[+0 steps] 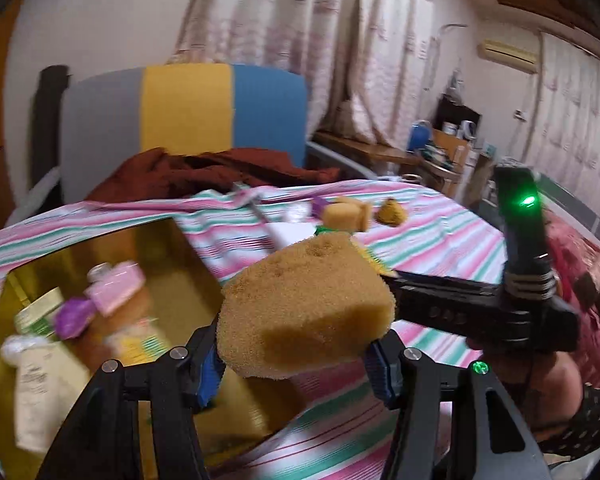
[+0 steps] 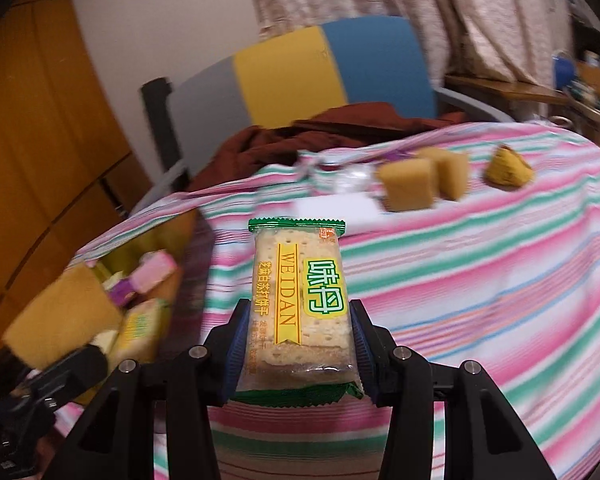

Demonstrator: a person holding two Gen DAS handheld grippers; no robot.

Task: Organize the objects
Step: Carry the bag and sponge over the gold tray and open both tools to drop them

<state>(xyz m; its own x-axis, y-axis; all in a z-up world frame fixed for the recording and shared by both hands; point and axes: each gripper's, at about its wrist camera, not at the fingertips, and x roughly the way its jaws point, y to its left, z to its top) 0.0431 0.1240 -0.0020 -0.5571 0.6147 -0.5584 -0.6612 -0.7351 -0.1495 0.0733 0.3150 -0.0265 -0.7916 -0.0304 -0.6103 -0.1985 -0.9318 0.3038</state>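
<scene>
The left gripper (image 1: 296, 360) pinches a sponge (image 1: 308, 308) above the gold box (image 1: 172, 240) at the bed's (image 1: 440, 224) left edge; the right gripper (image 2: 298, 356) pinches a cracker pack (image 2: 300, 304) beside it. Farther along the bed lie two sponges (image 2: 424, 184)

Black tongs (image 2: 298, 344) with blue pads, silver screws and green lights.
</scene>
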